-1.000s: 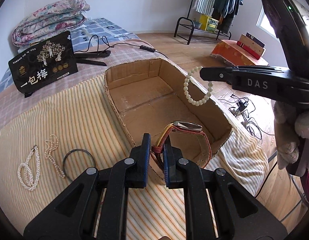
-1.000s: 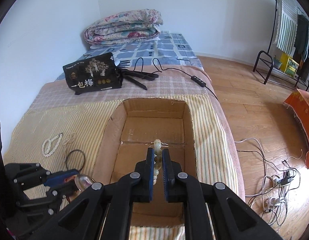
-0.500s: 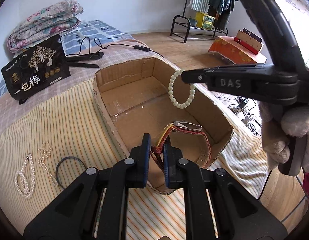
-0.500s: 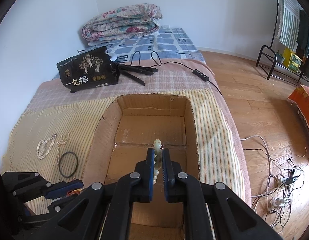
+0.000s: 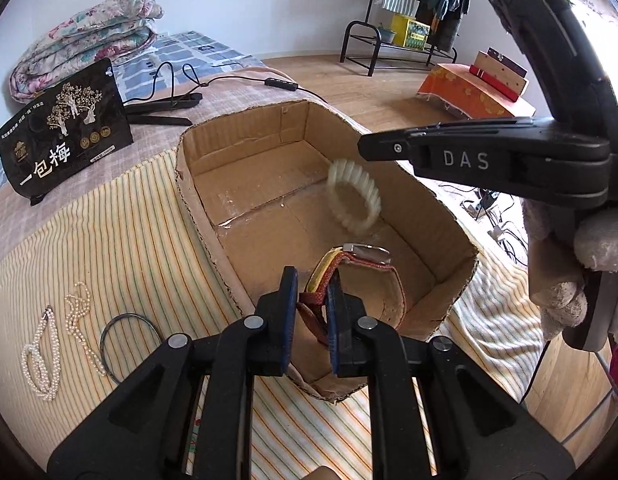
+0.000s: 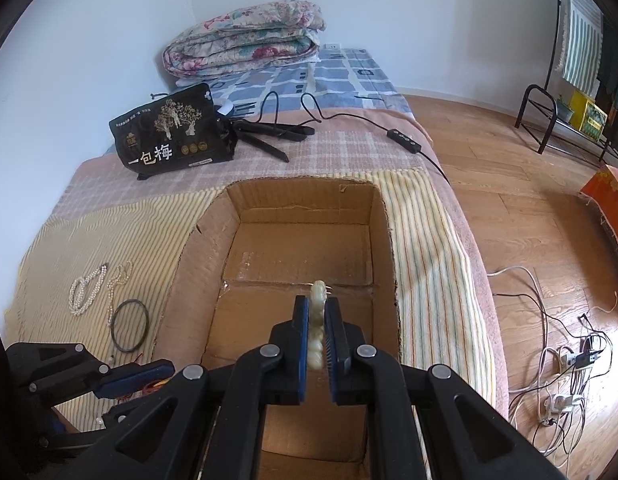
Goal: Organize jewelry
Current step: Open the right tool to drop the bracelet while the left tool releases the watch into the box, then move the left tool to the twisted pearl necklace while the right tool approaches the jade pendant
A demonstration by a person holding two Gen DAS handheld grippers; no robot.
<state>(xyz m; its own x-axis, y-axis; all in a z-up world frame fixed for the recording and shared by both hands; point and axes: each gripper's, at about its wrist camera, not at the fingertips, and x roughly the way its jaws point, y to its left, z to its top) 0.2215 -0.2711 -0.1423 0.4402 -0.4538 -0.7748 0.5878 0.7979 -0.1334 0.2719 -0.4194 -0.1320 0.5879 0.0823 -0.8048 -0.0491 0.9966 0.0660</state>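
An open cardboard box (image 5: 197, 188) (image 6: 381, 216) sits on the striped bed cover. My left gripper (image 5: 312, 288) is shut on a watch with a red and yellow strap (image 5: 361, 256), held over the box's near end. My right gripper (image 6: 317, 312) (image 5: 363, 148) has opened a little; the pale bead bracelet (image 5: 355, 196) shows blurred in mid-air below its tips, falling inside the box. In the right wrist view the bracelet (image 6: 317, 320) still shows between the parted pads. Two pearl necklaces (image 5: 41, 356) (image 6: 89, 288) and a dark bangle (image 5: 129, 344) (image 6: 130, 324) lie on the cover left of the box.
A black snack bag (image 5: 61, 132) (image 6: 173, 132), a black hair tool with cable (image 5: 161, 106) and a folded quilt (image 6: 245, 36) lie farther back on the bed. The bed edge drops to a wooden floor with cables (image 6: 565, 360) on the right. A clothes rack (image 5: 409, 20) stands beyond.
My right gripper moved over the box, then its jaws parted and the bead bracelet dropped from the tips. My left gripper moved slightly forward with the watch.
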